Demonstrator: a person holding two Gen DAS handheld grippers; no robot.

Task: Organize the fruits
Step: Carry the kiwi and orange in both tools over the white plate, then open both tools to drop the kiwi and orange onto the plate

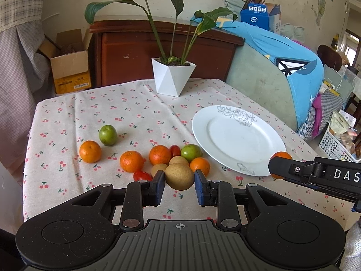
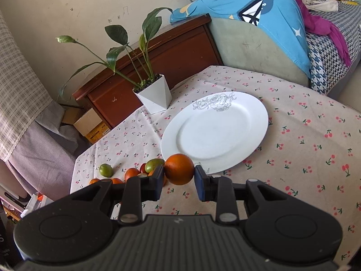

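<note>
Left wrist view: left tongs (image 1: 179, 178) pinching brown fruit (image 1: 179, 176) amid the fruit cluster, right tongs (image 2: 179, 172) clamping orange (image 2: 179, 169) just short of white plate (image 2: 214, 133) on the bench (image 2: 304, 158).

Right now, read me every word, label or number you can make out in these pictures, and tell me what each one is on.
"DAS": white letters on the right tongs' black arm, cut off at the picture's edge.
Blue carton on the sofa: white label and round logo, too small to read.
Cardboard box on the floor: yellow band with stickers, too blurred to read.
White plate: drawn roses only, no words.
</note>
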